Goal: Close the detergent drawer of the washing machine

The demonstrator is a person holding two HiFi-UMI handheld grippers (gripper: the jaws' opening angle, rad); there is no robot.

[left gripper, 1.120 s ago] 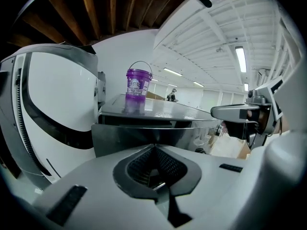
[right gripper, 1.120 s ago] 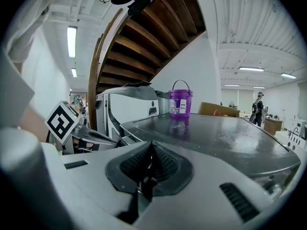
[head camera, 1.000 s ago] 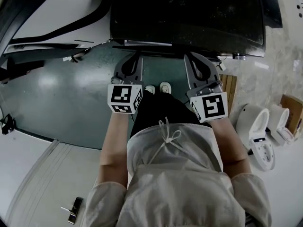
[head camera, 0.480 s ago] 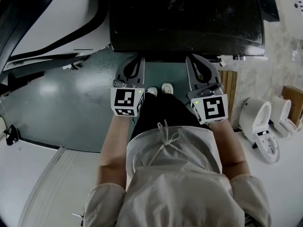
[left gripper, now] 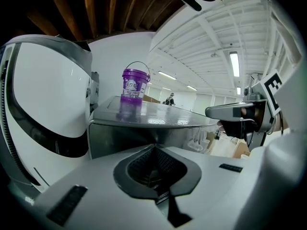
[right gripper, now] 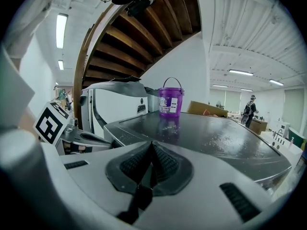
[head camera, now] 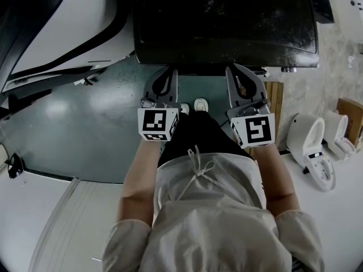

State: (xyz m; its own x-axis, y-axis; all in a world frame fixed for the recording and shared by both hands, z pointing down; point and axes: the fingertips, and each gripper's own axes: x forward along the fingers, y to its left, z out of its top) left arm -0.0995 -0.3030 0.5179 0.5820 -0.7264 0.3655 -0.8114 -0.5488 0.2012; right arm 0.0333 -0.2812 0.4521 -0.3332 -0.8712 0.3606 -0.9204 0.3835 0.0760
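Note:
The washing machine (head camera: 227, 21) is a dark-topped box at the top of the head view, and its front face and detergent drawer are hidden from all views. My left gripper (head camera: 164, 78) and right gripper (head camera: 243, 78) are held side by side just before its near edge, touching nothing. In the left gripper view the jaws of the left gripper (left gripper: 154, 169) are shut and empty, aimed at the machine's front corner (left gripper: 144, 128). The right gripper (right gripper: 149, 166) is also shut and empty, looking over the wet machine top (right gripper: 211, 138). A purple bucket (right gripper: 171, 99) stands on that top.
A large white appliance with black trim (head camera: 57, 27) stands left of the machine. White toilets (head camera: 312, 152), a wooden pallet (head camera: 274, 103) and a cardboard box (head camera: 349, 118) lie to the right. The person's feet (head camera: 190, 106) stand on green floor (head camera: 85, 123).
Both grippers have drifted slightly right and toward the body in the head view. Their jaws stay shut and hold nothing.

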